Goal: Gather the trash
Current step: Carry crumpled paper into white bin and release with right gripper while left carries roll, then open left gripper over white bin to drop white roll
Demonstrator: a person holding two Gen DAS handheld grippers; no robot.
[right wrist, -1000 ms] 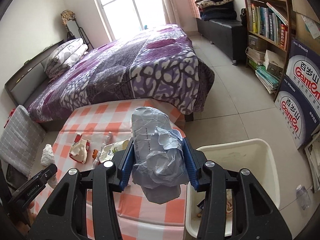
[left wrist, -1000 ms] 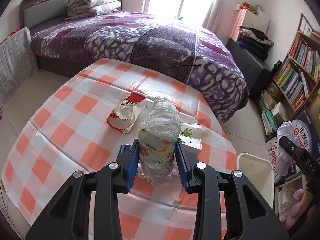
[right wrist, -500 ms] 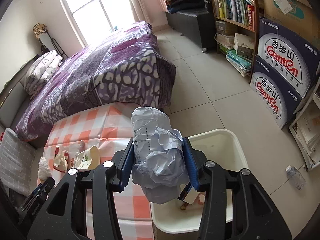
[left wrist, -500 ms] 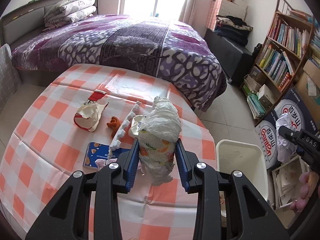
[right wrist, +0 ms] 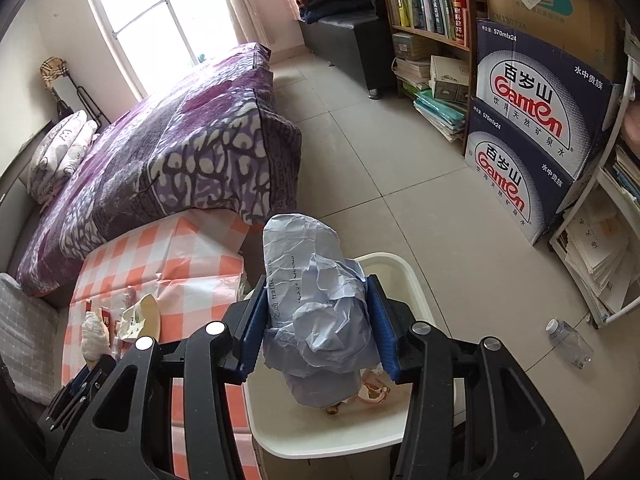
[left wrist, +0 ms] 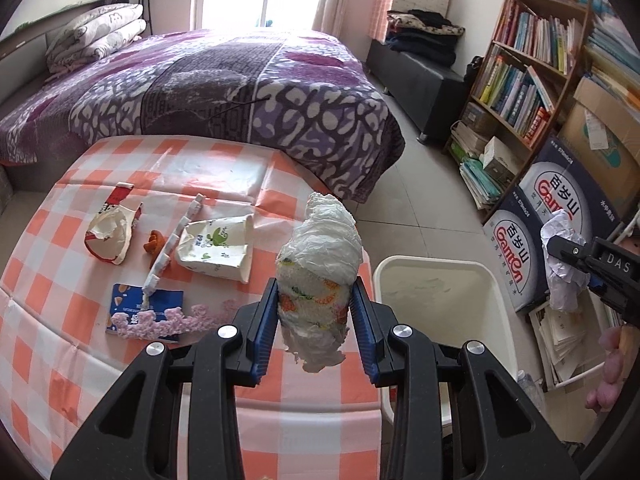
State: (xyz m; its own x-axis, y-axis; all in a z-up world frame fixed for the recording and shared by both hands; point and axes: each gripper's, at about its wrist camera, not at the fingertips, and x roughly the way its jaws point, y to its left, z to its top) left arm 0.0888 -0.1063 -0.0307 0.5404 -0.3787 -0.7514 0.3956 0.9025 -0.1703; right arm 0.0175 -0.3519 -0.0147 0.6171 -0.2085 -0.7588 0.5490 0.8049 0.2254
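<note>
The right gripper (right wrist: 318, 322) is clamping a crumpled blue-grey paper wad (right wrist: 316, 316) between its blue pads and is hanging over the white bin (right wrist: 404, 276), which sits on the floor just beside the checked table (right wrist: 160, 256). A few scraps are lying at the bin's bottom. The left gripper (left wrist: 314, 320) is likewise squeezing a white wrapper ball (left wrist: 320, 272) with orange and green print, and it is sitting above the table's edge, near the bin (left wrist: 440, 276) but not yet over it. On the table more trash is waiting: a torn red-and-white packet (left wrist: 110, 232), a green-printed carton (left wrist: 216, 246), a blue card (left wrist: 148, 304), a pink foam strip (left wrist: 176, 320) and a small orange scrap (left wrist: 154, 242). The step in hand looks like dropping the wad. To do it well, the right gripper should be centred over the opening and lowered somewhat before the jaws part, since light paper may drift or cling to a pad; a wide opening should be freeing it. The left gripper should be waiting clear of the right, then moving across over the bin for its own release.
</note>
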